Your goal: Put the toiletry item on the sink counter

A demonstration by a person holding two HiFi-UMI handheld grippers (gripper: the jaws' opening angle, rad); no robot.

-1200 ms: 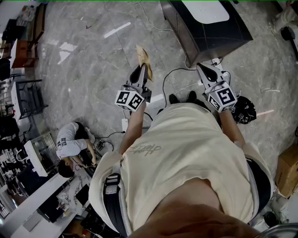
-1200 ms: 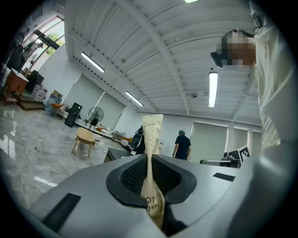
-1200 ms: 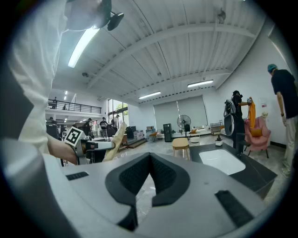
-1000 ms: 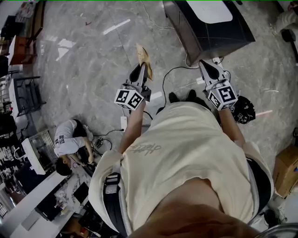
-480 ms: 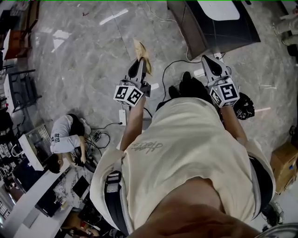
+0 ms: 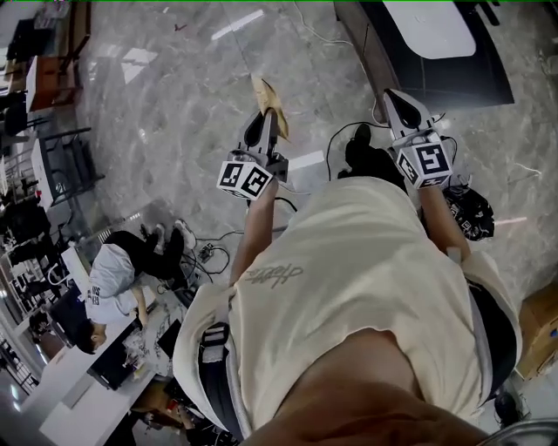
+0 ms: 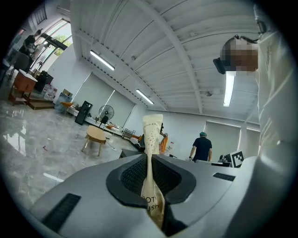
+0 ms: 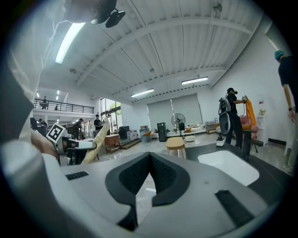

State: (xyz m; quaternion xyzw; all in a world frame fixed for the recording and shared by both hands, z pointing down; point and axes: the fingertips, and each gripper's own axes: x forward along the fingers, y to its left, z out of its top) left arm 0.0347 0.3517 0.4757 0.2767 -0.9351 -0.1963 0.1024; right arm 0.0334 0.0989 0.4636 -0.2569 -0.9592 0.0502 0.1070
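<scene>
A flat tan paper toiletry packet [image 6: 268, 94] sticks out past the tips of my left gripper [image 6: 266, 122], held over the marble floor. In the left gripper view the packet [image 7: 152, 135] stands upright, pinched between the dark pads, with my left gripper [image 7: 150, 158] shut on it. My right gripper [image 6: 397, 97] is held beside it, near the corner of the dark sink counter [image 6: 488, 74] with its white basin [image 6: 432, 26]. In the right gripper view my right gripper [image 8: 150, 155] is shut with nothing in it, and the basin [image 8: 228, 167] lies ahead to the right.
A person [image 6: 113, 270] crouches on the floor at lower left among cables. A black cable [image 6: 331, 139] runs across the floor below the counter. A black bag [image 6: 471, 213] and a cardboard box [image 6: 540, 331] lie at right. A round wooden table [image 8: 176, 142] stands farther off.
The view has shifted: the counter has slid to the right and the crouching person down and left. Both grippers keep their pose, and the packet stays gripped.
</scene>
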